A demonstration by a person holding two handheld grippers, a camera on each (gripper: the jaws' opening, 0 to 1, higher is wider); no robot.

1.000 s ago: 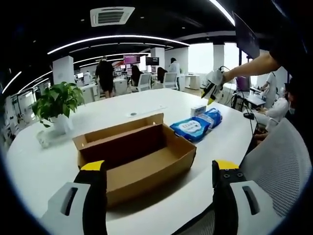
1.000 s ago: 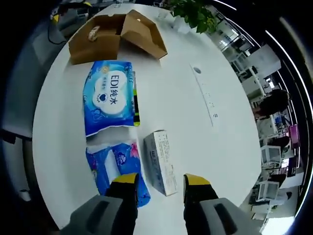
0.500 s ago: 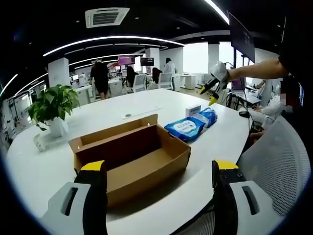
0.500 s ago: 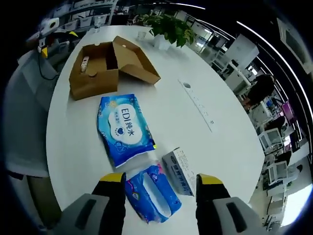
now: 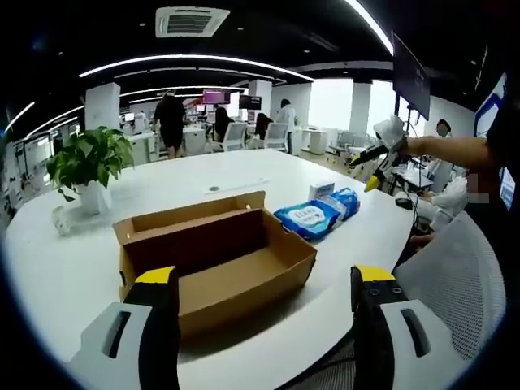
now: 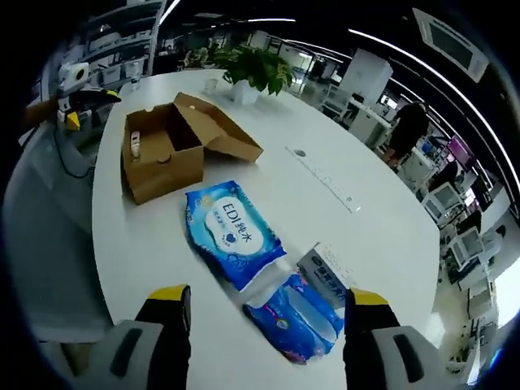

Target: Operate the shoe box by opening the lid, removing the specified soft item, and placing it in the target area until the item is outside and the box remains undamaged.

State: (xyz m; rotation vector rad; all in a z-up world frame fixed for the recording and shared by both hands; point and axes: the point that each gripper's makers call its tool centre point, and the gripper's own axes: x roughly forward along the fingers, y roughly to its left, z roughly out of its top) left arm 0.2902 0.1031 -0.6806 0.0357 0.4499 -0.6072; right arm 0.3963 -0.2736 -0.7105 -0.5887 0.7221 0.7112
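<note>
The brown cardboard shoe box (image 5: 215, 258) lies open on the white table, its lid folded back and its inside bare. In the right gripper view the shoe box (image 6: 162, 154) sits at the upper left with its lid (image 6: 218, 127) flapped outward. A light blue wet-wipe pack (image 6: 234, 233) lies past the box, and a darker blue soft pack (image 6: 296, 317) beside it. My left gripper (image 5: 258, 321) is open just short of the box. My right gripper (image 6: 262, 337) is open above the blue packs, and is seen held up in the air at the right as the right gripper (image 5: 375, 154).
A small white carton (image 6: 329, 274) lies next to the dark blue pack. A potted plant (image 5: 84, 166) stands at the table's far left. A mesh chair back (image 5: 459, 276) is close on the right. A person's arm (image 5: 463, 150) reaches over it. People and desks fill the office behind.
My right gripper has lifted and drawn back from the packs, so more of the table shows. The left view shifted only slightly; the box has stayed put.
</note>
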